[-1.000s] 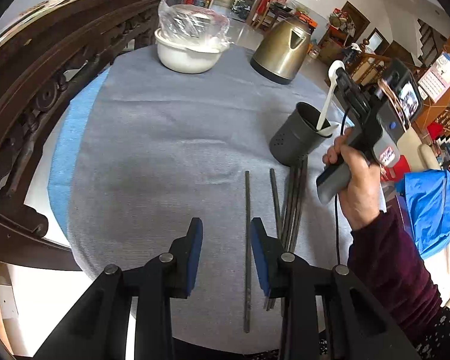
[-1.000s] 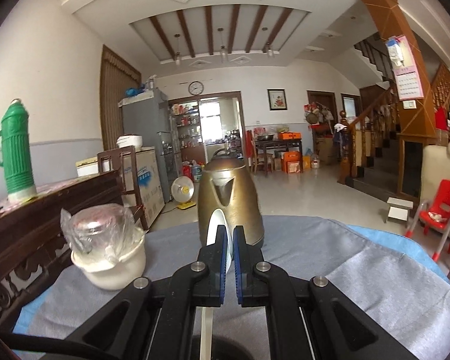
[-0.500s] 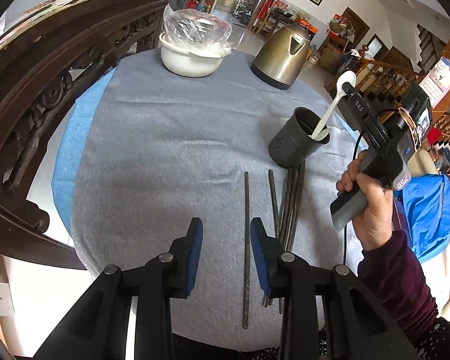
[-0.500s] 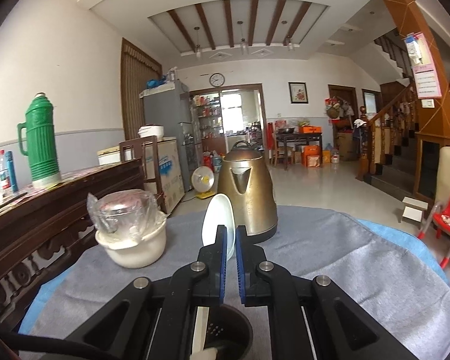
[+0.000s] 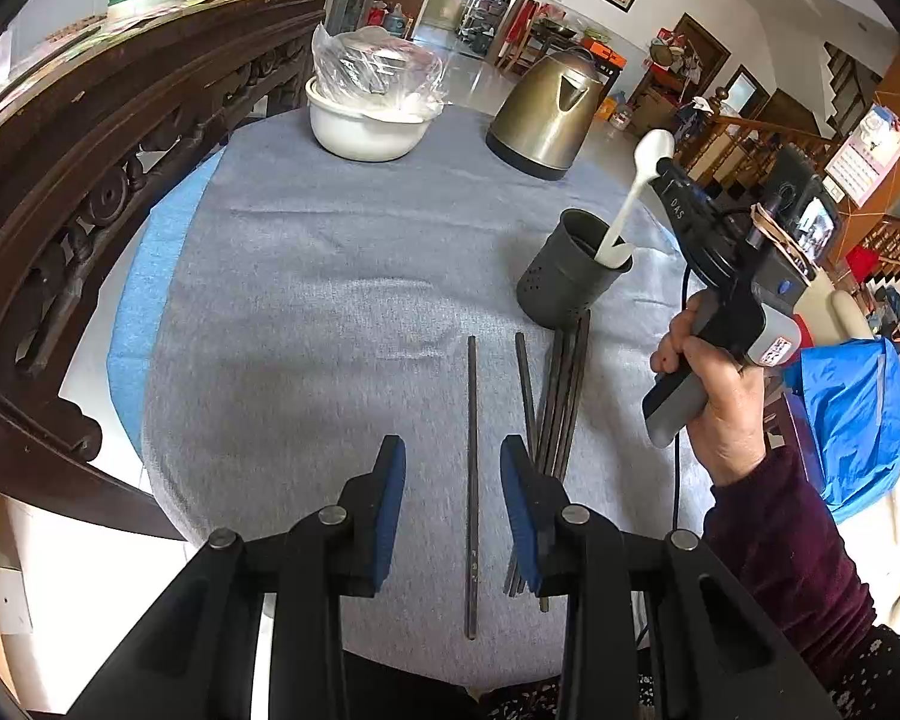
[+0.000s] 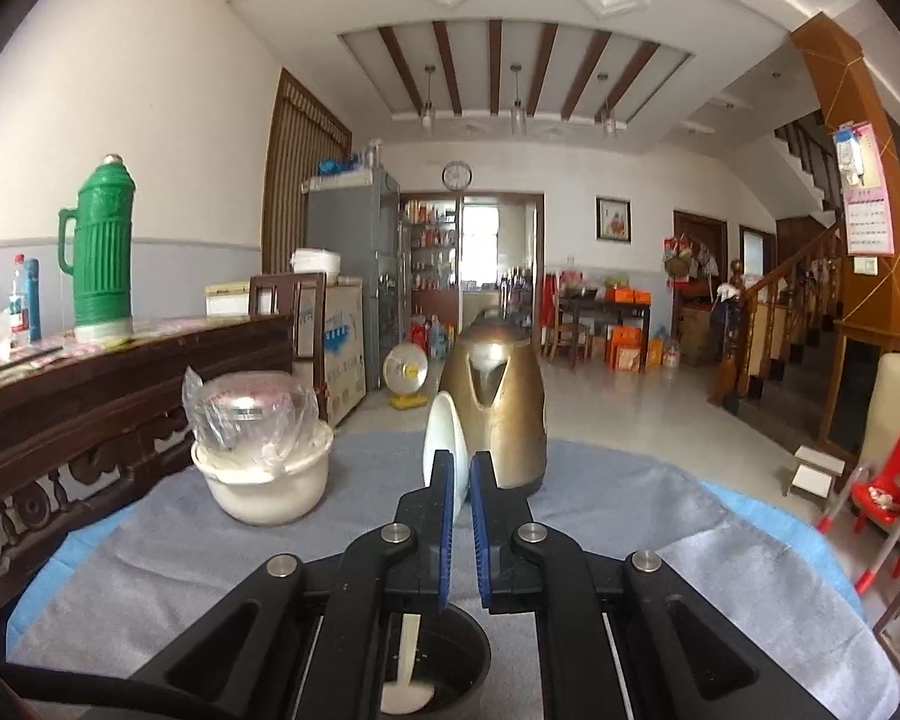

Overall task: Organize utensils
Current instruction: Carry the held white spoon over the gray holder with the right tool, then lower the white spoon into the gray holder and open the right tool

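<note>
Your right gripper (image 6: 461, 474) is over the dark grey perforated metal utensil cup (image 5: 573, 269), and its blue-padded jaws stand narrow around the white plastic spoon (image 5: 633, 192). In the right wrist view the pads are very near the spoon, but you cannot tell for sure whether they press it or have a small gap. The spoon stands tilted with its handle end down inside the cup and its bowl up, above the fingers. Your right hand (image 5: 714, 396) grips the gripper's grey handle.

Your left gripper (image 5: 453, 507) hovers low over the grey cloth (image 5: 306, 312) on the round table, with its jaws wide apart and holding nothing. Between them, on the cloth, lies a single dark chopstick (image 5: 471, 480), pointing away from you. Just to its right lies a bundle of dark chopsticks (image 5: 561, 384), fanned a little, and their far tips reach the foot of the utensil cup; the near ends go under the right finger of your left gripper.

Farther back on the cloth there is a white bowl covered with a clear plastic bag (image 5: 369, 102) and a brass-coloured electric kettle (image 5: 546, 114), well apart from the cup.
</note>
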The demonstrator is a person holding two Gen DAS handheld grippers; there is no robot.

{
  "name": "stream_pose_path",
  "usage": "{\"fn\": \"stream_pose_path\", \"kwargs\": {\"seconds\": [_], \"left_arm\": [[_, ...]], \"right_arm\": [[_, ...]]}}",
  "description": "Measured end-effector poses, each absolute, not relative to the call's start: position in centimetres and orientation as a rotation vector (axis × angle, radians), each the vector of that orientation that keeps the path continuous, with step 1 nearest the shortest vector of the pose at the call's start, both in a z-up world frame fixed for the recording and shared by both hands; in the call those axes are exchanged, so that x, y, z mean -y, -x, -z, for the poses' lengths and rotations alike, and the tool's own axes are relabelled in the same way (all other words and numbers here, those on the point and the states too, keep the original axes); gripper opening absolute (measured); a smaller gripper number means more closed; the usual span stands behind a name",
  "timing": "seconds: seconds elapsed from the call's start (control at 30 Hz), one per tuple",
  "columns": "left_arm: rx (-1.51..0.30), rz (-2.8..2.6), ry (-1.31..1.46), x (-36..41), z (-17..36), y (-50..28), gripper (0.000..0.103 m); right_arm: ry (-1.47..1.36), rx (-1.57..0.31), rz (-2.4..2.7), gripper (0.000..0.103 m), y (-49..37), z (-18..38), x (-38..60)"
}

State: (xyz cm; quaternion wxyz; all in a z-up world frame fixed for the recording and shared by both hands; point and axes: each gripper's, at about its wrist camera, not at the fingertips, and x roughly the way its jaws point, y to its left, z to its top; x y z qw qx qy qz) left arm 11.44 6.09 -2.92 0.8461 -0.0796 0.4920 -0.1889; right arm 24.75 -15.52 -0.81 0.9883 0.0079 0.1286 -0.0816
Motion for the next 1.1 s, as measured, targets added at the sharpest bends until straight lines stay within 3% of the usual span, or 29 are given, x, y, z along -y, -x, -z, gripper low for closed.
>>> {"fn": "stream_pose_path", "kwargs": {"seconds": [0.33,0.63,0.67,0.73,0.77,0.8,0.9,0.93,0.97,1.0,1.1], "left_arm": [[-1.057,0.387,0.172,-6.0,3.4,-12.0,0.033],[-1.079,0.383,0.166,-5.5,4.2,-12.4,0.033],[-1.087,0.378,0.166,-5.6,4.4,-12.6,0.033],[-1.104,0.371,0.163,-5.4,4.9,-12.8,0.033],[-1.109,0.369,0.159,-5.4,5.1,-12.8,0.033],[-1.115,0.366,0.153,-5.2,5.3,-12.8,0.033],[-1.128,0.365,0.134,-4.7,5.6,-12.7,0.034],[-1.131,0.364,0.130,-4.5,5.7,-12.8,0.034],[-1.132,0.362,0.126,-4.4,5.7,-12.8,0.034],[-1.133,0.361,0.121,-4.3,5.7,-12.8,0.034],[-1.141,0.353,0.109,-4.1,5.8,-13.0,0.034]], "right_arm": [[-0.078,-0.315,0.117,0.008,-23.0,1.9,16.3],[-0.311,-0.420,0.082,0.008,-22.5,1.3,21.5],[-0.340,-0.442,0.076,0.013,-22.5,1.4,22.2],[-0.386,-0.483,0.055,0.039,-22.4,1.8,23.4],[-0.414,-0.517,0.039,0.076,-22.7,2.2,24.1],[-0.451,-0.563,0.021,0.088,-23.3,2.8,25.1],[-0.568,-0.672,-0.027,0.085,-25.4,5.0,27.6],[-0.608,-0.734,-0.042,0.079,-26.7,5.9,28.4],[-0.663,-0.782,-0.050,0.058,-27.8,7.1,29.4],[-0.713,-0.820,-0.043,0.043,-28.8,8.4,30.3],[-0.886,-0.914,-0.051,0.040,-31.3,12.3,32.4]]}}
